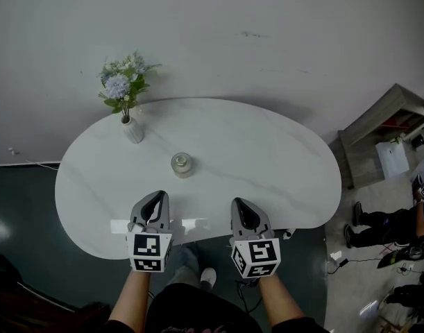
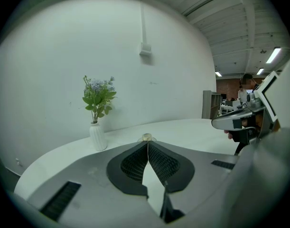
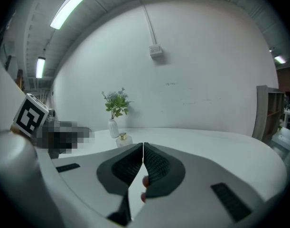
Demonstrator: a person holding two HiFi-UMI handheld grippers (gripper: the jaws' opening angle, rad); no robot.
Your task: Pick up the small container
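Note:
The small container, a squat clear jar with a gold lid, stands near the middle of the white oval table. It peeks just over the left gripper's closed tips and sits left of centre in the right gripper view. My left gripper hangs over the table's near edge, below and left of the jar, jaws shut and empty. My right gripper hovers beside it at the near edge, below and right of the jar, also shut with nothing held. Both are well short of the jar.
A white ribbed vase with blue flowers and green leaves stands at the table's back left, beyond the jar. A wooden shelf unit and a seated person's legs are off to the right. A white wall runs behind the table.

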